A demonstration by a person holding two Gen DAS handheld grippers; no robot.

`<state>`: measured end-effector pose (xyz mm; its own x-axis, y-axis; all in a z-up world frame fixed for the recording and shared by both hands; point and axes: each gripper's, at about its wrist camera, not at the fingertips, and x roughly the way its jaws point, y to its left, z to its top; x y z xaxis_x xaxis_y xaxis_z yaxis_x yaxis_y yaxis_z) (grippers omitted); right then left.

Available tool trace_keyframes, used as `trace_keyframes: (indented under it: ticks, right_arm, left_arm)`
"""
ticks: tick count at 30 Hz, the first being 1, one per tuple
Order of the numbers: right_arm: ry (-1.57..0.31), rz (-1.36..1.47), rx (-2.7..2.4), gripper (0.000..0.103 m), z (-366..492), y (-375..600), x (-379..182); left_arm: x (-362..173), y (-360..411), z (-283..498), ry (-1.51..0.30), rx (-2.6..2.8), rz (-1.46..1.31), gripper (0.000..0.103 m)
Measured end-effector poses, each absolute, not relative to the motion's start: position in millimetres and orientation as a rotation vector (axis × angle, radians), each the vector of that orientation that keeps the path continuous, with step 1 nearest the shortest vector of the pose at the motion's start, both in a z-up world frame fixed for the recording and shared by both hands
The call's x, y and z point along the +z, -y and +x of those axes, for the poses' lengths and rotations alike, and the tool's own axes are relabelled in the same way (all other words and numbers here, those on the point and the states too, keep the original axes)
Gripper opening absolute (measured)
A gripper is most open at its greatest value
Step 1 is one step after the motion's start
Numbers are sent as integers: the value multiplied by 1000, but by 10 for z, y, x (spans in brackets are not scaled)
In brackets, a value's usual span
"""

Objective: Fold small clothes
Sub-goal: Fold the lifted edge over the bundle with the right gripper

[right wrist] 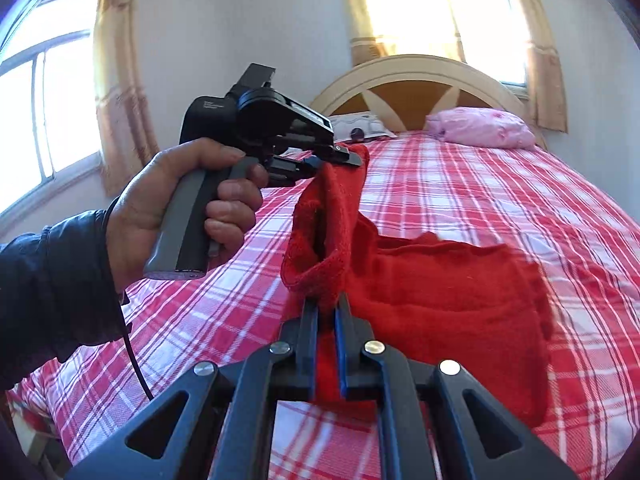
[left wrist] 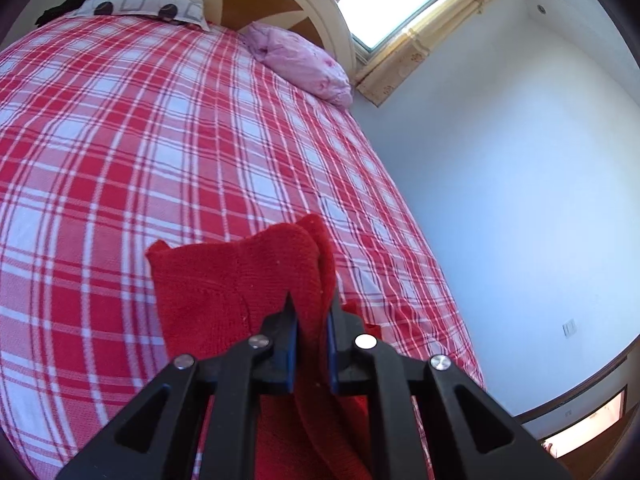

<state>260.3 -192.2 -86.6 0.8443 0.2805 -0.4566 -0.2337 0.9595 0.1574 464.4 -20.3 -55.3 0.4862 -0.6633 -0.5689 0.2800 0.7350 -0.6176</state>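
Left tool (left wrist: 312, 312): jaws nearly closed, clamped on a fold of the red knit garment (left wrist: 224, 280). Right tool (right wrist: 328, 308): jaws closed, pinching another edge of the same garment. Garment is held up above the plaid bed (left wrist: 160, 140), strung between the two tools; the rest hangs toward the sheet. Right wrist view shows a hand (right wrist: 160, 208) gripping the left tool's handle. Pink pillow (left wrist: 300, 64) lies near the headboard (right wrist: 420, 80).

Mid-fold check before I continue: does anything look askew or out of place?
Nothing stands out. The red knitted garment hangs bunched between the left gripper and right gripper above the red-and-white plaid bedsheet.
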Motion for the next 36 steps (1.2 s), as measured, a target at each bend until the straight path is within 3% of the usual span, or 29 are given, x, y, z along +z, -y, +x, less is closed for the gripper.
trace_keyframes:
  ticks: [36]
  right_arm:
    - [-667,471,105,7,2299,3450,-1535]
  left_arm:
    - [-1060,2232,4665,-1043,-660,-183,12]
